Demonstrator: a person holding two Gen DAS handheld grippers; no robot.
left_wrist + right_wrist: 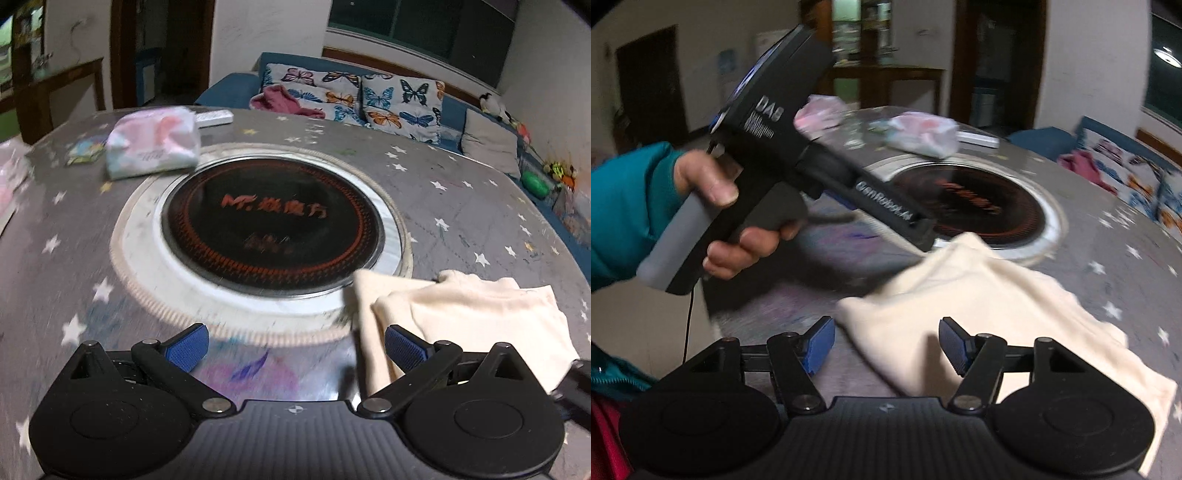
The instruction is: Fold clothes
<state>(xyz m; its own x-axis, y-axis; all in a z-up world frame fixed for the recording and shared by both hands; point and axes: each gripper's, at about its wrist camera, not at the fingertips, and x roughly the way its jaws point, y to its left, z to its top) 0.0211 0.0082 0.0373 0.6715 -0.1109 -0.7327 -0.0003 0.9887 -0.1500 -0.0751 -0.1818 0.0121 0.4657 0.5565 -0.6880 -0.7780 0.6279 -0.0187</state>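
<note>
Cream garment (964, 295) lies folded near the tabletop (461, 206) edge. Left tool (295, 349) wide, empty. Right tool (886, 345) half-open over it, gripping nothing.

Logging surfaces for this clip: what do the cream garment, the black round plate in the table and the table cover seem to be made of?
Cream garment: soft matte knit, probably cotton; it folds limply.
Black round plate: glossy glass or ceramic, likely a cooktop; it shows sheen and printed orange lettering.
Table cover: grey star-printed sheet, possibly vinyl; blur leaves that open.

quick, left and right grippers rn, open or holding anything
left gripper: open, holding nothing.
right gripper: open, pads apart over the cream garment, not gripping it.
</note>
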